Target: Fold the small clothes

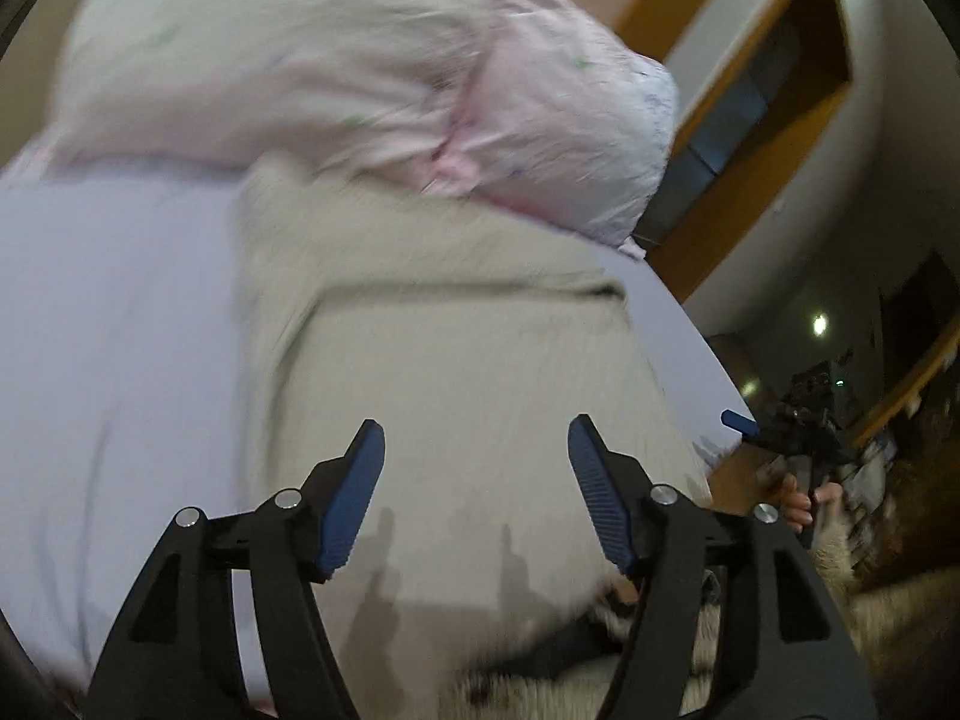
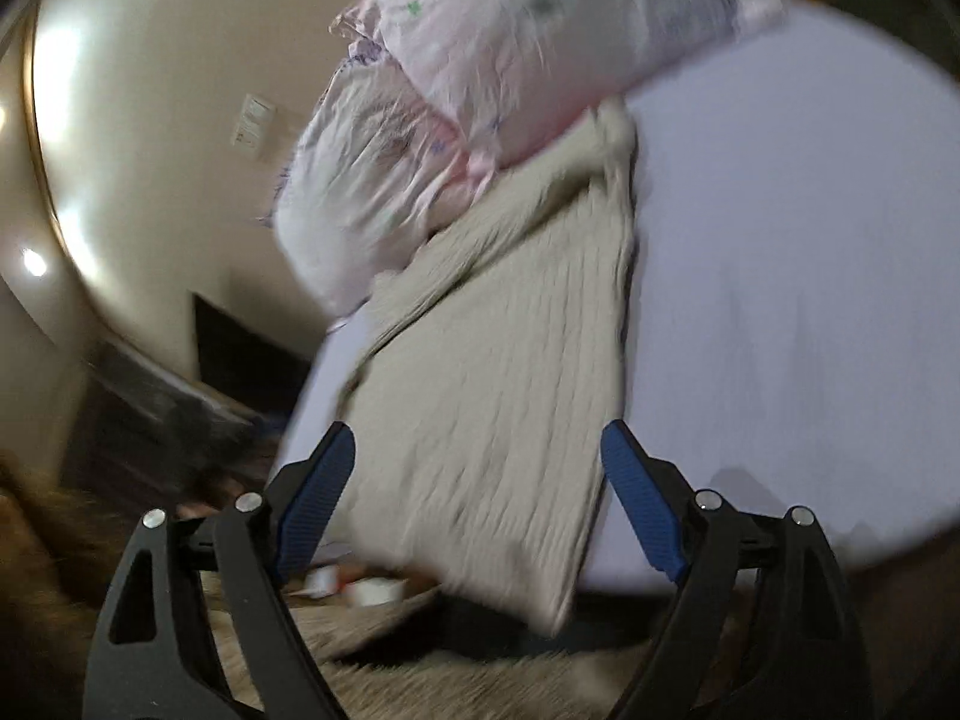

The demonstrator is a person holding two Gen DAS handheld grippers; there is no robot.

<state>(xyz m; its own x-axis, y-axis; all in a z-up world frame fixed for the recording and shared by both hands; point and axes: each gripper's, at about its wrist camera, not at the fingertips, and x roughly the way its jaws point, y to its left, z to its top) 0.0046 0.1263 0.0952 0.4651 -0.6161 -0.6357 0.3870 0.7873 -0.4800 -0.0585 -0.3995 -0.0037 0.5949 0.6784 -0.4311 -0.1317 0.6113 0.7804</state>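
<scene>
A beige knitted garment (image 1: 456,372) lies folded on a pale lilac bed sheet (image 1: 108,312); its near end reaches the bed's edge. In the right wrist view the garment (image 2: 492,390) lies as a long strip, its near corner hanging over the edge. My left gripper (image 1: 477,438) is open and empty just above the garment's near part. My right gripper (image 2: 477,441) is open and empty above the garment's near end. In the left wrist view the right gripper (image 1: 780,438) shows off the bed's right edge, held by a hand. Both views are motion-blurred.
A pink-white floral pillow (image 1: 360,72) lies at the garment's far end, also in the right wrist view (image 2: 510,48). A furry brown rug (image 2: 420,660) covers the floor below the bed's edge. A wood-framed wall recess (image 1: 768,102) stands at the right.
</scene>
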